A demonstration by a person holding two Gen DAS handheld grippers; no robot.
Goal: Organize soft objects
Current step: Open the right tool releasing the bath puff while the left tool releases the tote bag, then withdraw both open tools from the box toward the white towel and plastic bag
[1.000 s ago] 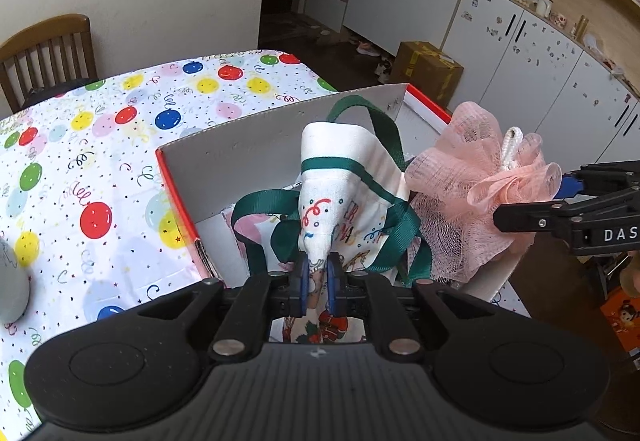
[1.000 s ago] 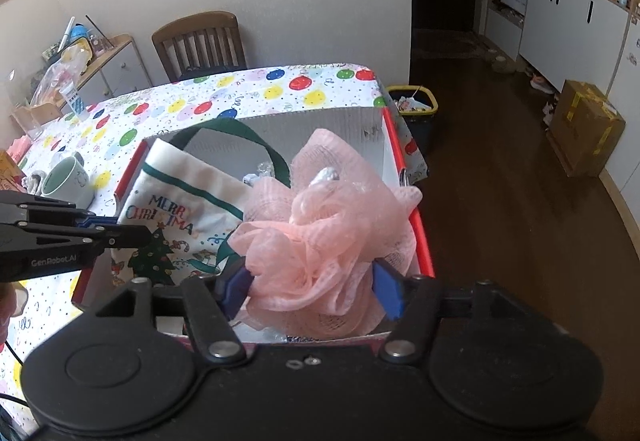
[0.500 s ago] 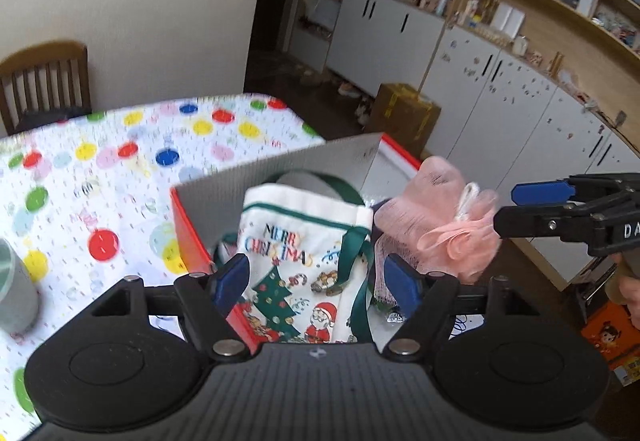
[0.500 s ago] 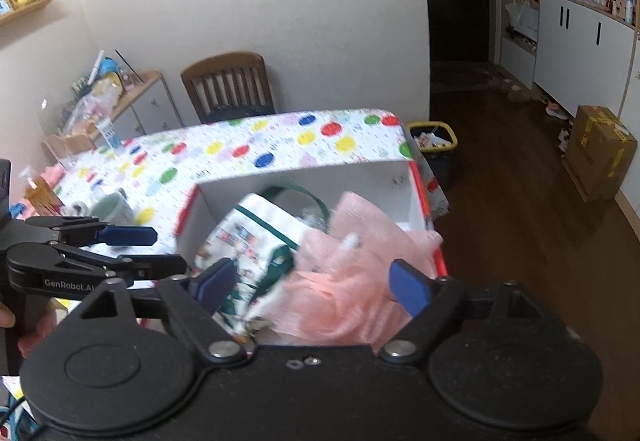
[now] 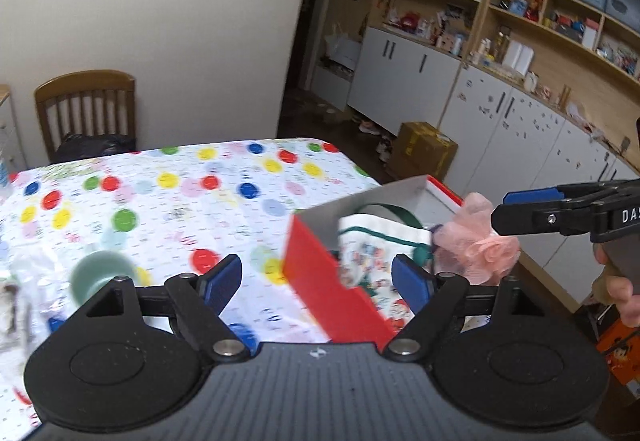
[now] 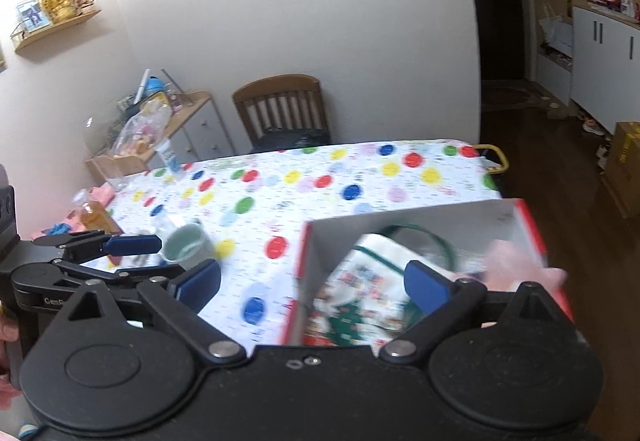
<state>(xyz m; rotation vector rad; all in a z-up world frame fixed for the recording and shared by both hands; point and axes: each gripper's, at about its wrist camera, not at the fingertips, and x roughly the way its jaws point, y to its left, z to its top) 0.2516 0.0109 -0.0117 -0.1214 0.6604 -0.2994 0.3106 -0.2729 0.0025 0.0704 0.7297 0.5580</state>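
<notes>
The desk [image 5: 168, 177] is covered with a white cloth printed with coloured dots. One wooden chair [image 6: 282, 107] stands at its far end against a plain wall. To the right of the fingers, the room has white cabinets [image 5: 404, 81] with open shelves above, and one brown carton [image 5: 426, 149] sits on the dark floor.

One red box [image 5: 332, 281] with a grey inside stands on the near right corner of the desk. In the left wrist view it lies between the fingers of the left gripper [image 5: 316, 283], nearer to the right one. Inside it are two soft things: one Christmas tote bag [image 5: 380, 245] with green handles, and one pink mesh sponge [image 5: 478, 241] beside the bag at the right end of the box.

One green mug [image 6: 188, 247] stands on the desk, beyond the left finger of the right gripper [image 6: 314, 283].

The fingers of the left gripper are wide apart and hold nothing. The fingers of the right gripper are also spread and empty. Both grippers are above the box, not touching the soft things.
</notes>
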